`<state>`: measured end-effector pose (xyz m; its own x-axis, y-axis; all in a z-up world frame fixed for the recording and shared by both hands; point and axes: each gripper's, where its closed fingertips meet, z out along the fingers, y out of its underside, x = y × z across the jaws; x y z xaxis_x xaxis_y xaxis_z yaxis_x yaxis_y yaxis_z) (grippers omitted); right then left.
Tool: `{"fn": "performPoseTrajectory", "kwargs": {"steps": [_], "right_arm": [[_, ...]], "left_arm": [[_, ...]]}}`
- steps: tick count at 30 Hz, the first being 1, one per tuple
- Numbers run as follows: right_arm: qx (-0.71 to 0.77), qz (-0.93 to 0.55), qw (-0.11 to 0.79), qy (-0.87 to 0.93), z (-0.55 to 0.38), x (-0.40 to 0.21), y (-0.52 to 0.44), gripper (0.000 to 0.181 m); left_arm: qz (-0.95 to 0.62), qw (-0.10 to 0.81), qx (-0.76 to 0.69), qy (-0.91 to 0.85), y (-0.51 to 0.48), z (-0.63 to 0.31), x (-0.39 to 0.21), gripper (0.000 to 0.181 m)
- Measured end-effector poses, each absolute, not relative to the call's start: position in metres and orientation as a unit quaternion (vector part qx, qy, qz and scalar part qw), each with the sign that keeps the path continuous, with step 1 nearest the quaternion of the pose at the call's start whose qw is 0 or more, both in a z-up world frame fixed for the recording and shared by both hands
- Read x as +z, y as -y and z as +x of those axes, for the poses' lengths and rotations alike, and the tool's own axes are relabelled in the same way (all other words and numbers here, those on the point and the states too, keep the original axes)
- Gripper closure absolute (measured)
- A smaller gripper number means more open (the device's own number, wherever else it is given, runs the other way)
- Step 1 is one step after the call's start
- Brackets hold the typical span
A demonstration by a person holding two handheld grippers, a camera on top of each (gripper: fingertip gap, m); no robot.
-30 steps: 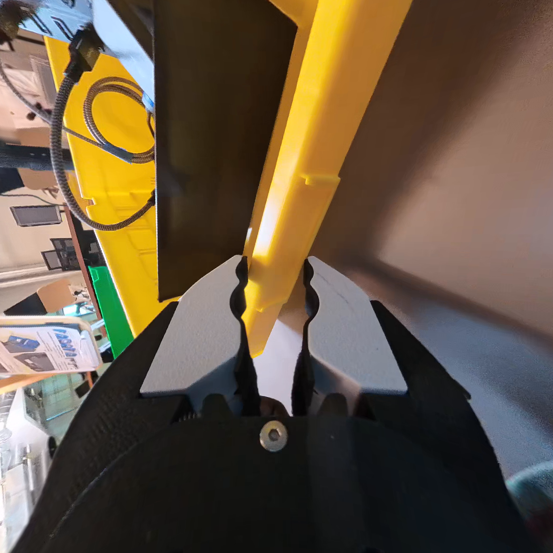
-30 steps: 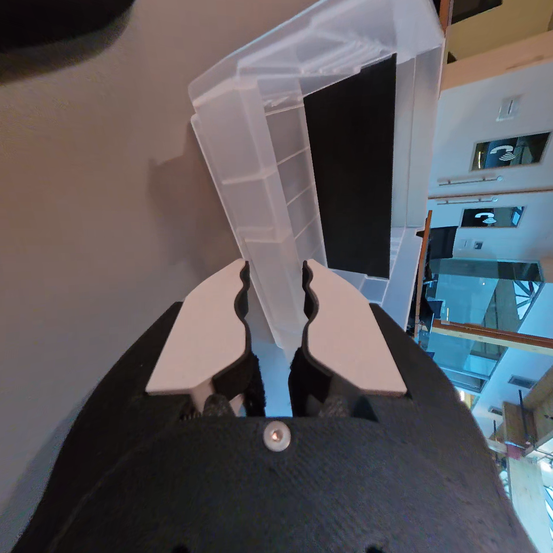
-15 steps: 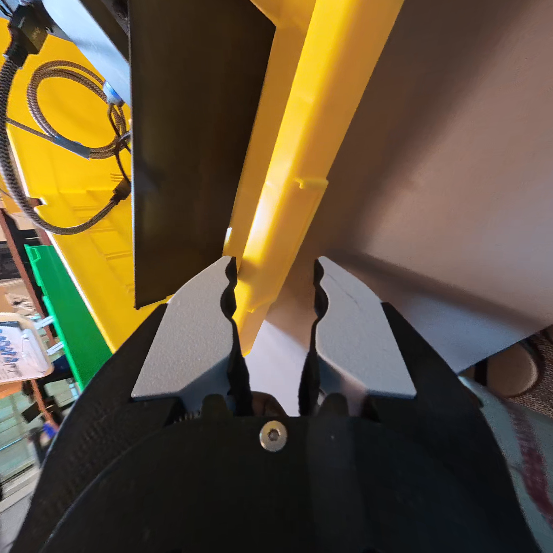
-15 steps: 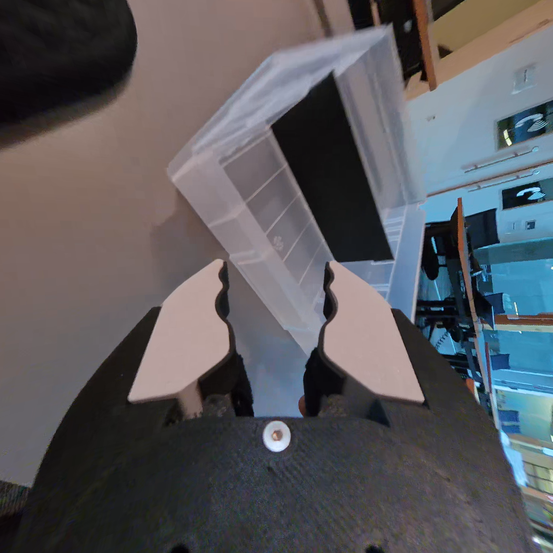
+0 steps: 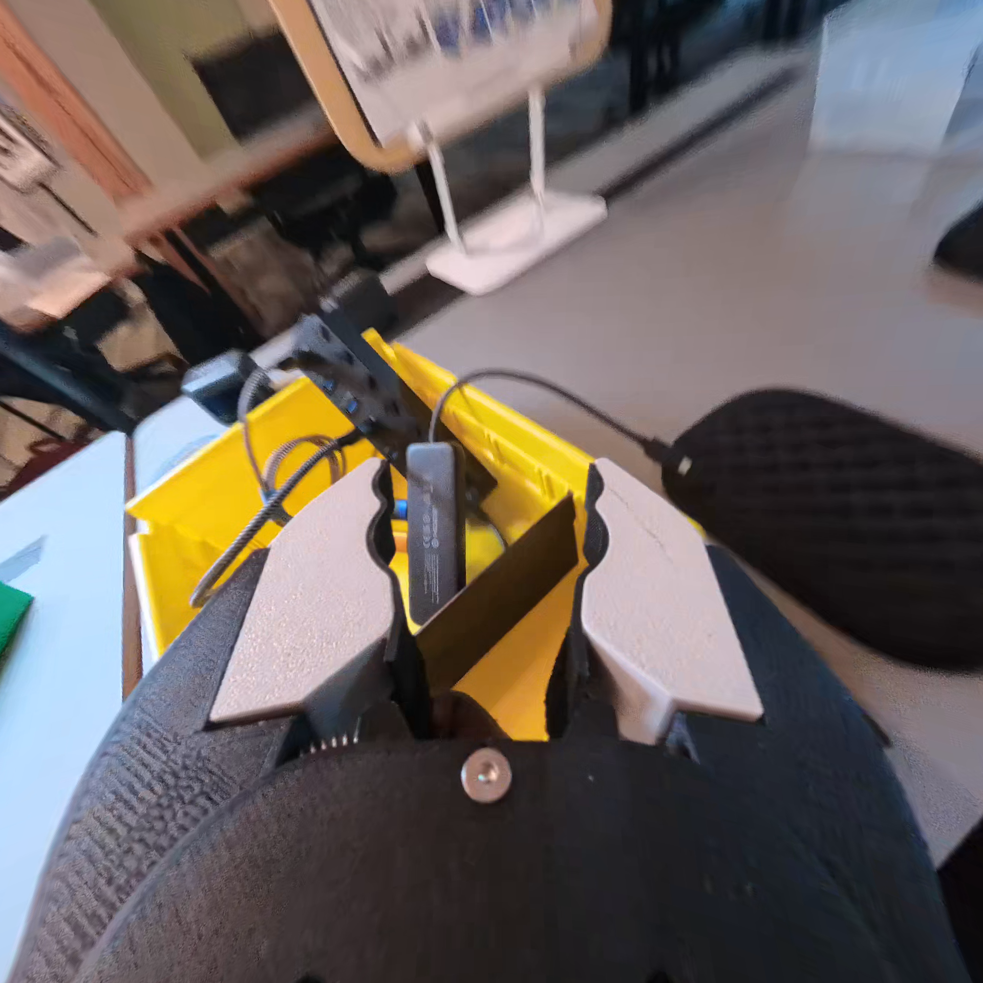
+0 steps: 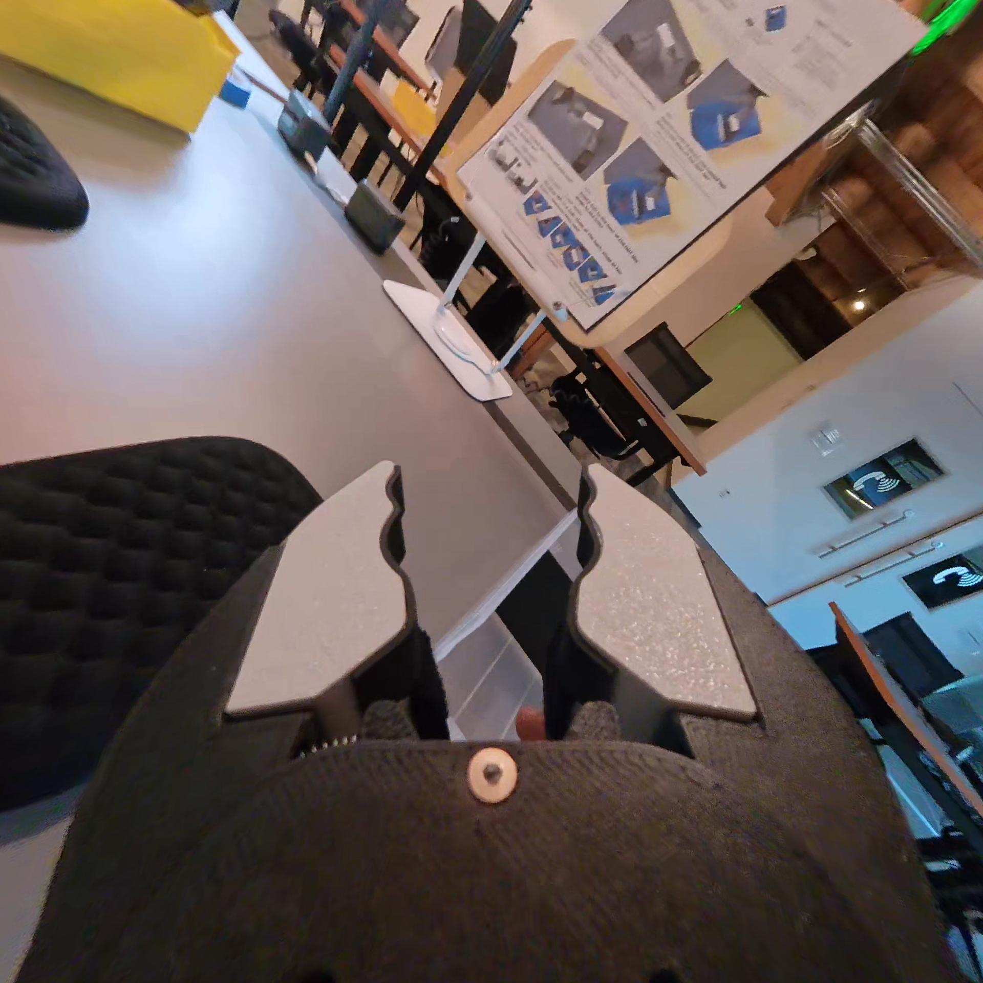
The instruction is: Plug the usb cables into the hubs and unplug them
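Observation:
My left gripper (image 5: 486, 471) is open and empty over a yellow bin (image 5: 202, 500). In the bin a flat dark grey hub (image 5: 433, 532) stands between my fingers, and neither pad touches it. A long black hub (image 5: 351, 383) leans behind it. A braided cable (image 5: 250, 526) loops at the bin's left side. A thin black cable runs from the grey hub over the bin wall to a plug (image 5: 675, 463). My right gripper (image 6: 490, 473) is open and empty above a clear plastic box (image 6: 494, 665) with a black divider.
A black mesh pad (image 5: 830, 521) lies right of the yellow bin and shows at the left of the right wrist view (image 6: 106, 585). A black divider (image 5: 500, 590) crosses the bin. A sign on a white stand (image 6: 447, 340) is at the table's far edge. About 55 cm separates my left fingertips from my right.
Both grippers opened wider and came off the bin walls: left off the yellow rim, right off the clear box's wall. Both views swung round, the left now looking down into the bin.

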<state>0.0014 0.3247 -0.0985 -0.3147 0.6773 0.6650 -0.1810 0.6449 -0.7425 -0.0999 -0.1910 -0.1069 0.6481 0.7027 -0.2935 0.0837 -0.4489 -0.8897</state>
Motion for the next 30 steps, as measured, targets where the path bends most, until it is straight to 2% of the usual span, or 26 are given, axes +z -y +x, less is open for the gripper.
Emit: {"fn": "performPoseTrajectory", "kwargs": {"steps": [6,10,30], "right_arm": [[0.338,-0.177,0.56,0.736,-0.004,-0.11,-0.326,0.118],[0.325,-0.189,0.565,0.735,-0.005,-0.113,-0.336,0.119],[0.292,-0.188,0.548,0.761,-0.013,-0.133,-0.334,0.121]], "left_arm": [[-0.899,0.292,0.161,0.283,0.201,-0.148,-0.167,0.116],[-0.914,0.233,0.092,0.319,0.213,-0.169,-0.194,0.116],[-0.924,0.202,0.123,0.301,0.216,-0.179,-0.219,0.126]]}}
